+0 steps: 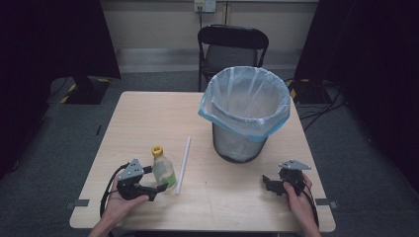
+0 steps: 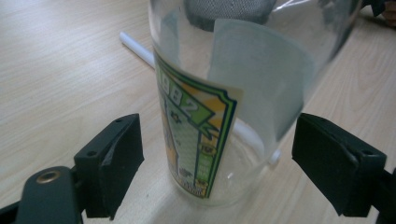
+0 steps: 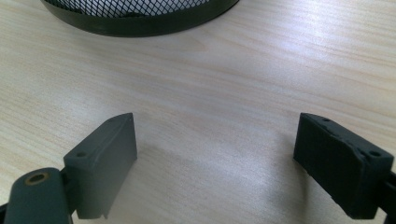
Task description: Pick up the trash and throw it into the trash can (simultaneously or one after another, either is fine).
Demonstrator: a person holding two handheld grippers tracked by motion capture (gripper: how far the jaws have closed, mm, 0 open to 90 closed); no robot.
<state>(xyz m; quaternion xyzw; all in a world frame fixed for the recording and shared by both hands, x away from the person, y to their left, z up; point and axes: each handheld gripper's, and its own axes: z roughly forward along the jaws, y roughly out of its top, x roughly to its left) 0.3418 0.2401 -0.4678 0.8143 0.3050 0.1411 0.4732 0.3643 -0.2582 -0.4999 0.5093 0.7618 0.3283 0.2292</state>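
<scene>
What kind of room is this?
Probably a recording or lab room: a lone wooden table, dark curtains around it, a folding chair and floor cables.

wooden table (image 1: pixel 148 118) carries bottle (image 1: pixel 163 170), straw (image 1: pixel 183 164), bin (image 1: pixel 243 114).

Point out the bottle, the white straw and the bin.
bottle (image 1: pixel 163 170): high view, on its clear body below the yellow cap.
white straw (image 1: pixel 184 163): high view, middle of its length.
bin (image 1: pixel 237 143): high view, on its black mesh wall below the liner.
</scene>
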